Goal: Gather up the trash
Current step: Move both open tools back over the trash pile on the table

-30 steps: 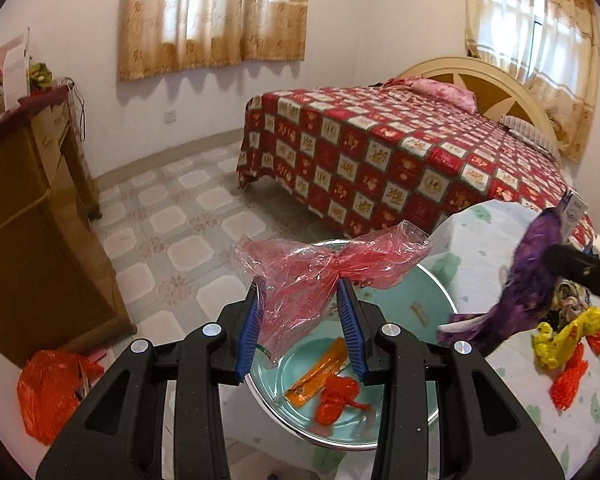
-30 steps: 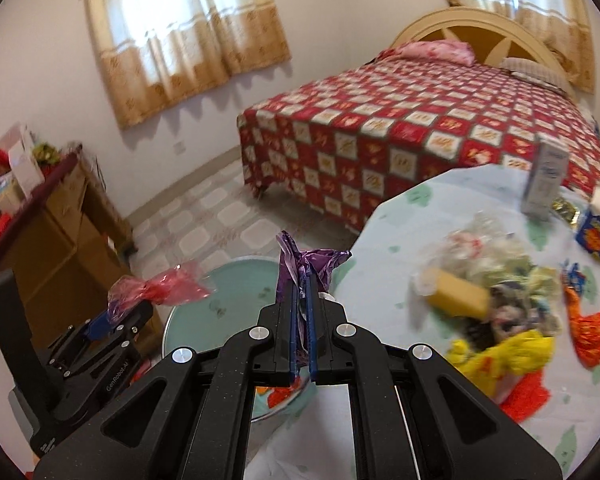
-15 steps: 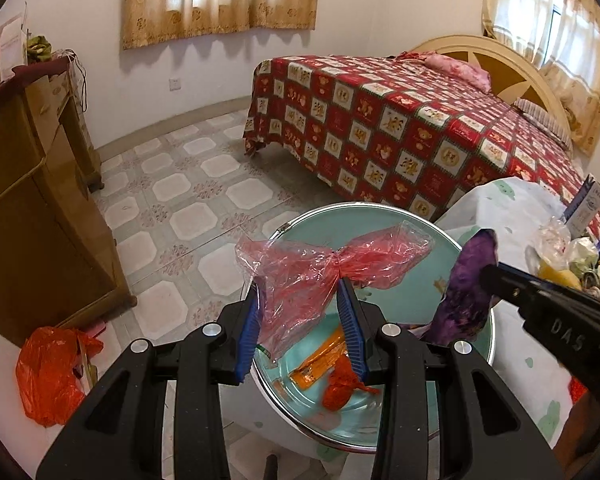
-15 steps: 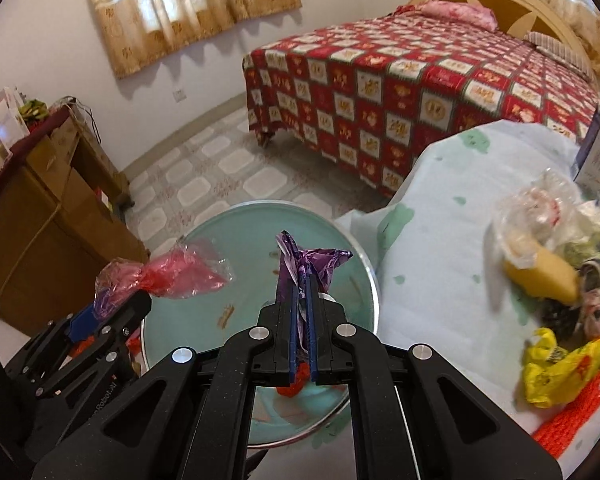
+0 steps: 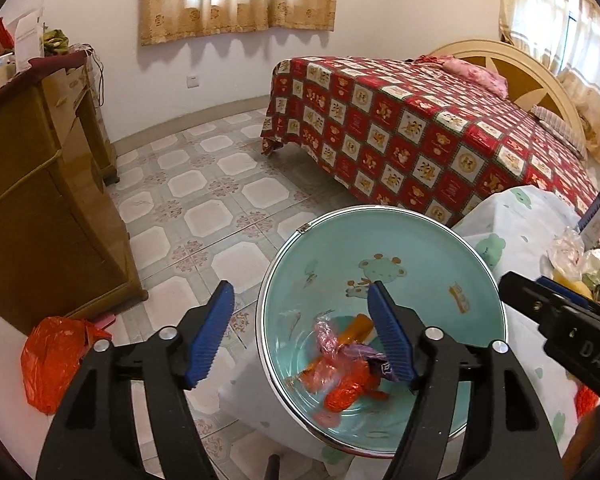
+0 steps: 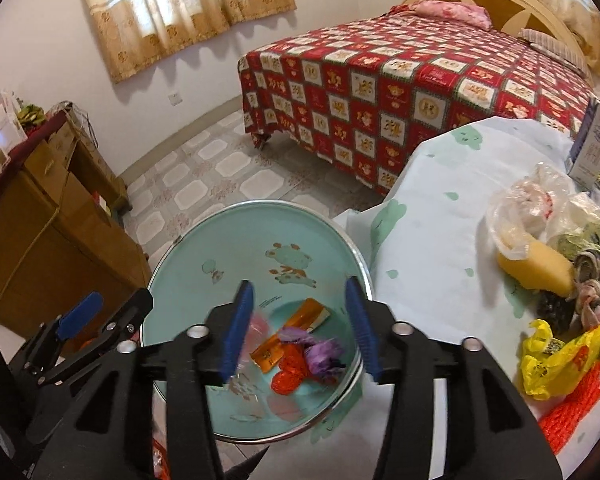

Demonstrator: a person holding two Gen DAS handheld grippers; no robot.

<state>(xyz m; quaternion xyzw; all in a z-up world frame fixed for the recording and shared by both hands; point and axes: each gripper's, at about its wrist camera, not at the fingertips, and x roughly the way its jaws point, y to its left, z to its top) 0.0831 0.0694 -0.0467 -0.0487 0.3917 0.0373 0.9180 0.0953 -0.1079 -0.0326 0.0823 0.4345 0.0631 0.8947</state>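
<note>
Both wrappers have left my jaws since the earlier frames: the crumpled pink plastic film and the purple foil wrapper now lie in the round mint-green enamel basin, among an orange sachet and red foil scraps. My left gripper hangs over the basin's near rim, jaws opening and nothing between them; my right gripper sits above the basin's centre, jaws likewise opening and empty. More trash waits on the pale tablecloth with green prints: a yellow plastic bag, an orange mesh net and a clear bag. To do the release well, I judge that I should let the jaws open fully before lifting, so no film clings to the ridged pads, then swing toward the table.
</note>
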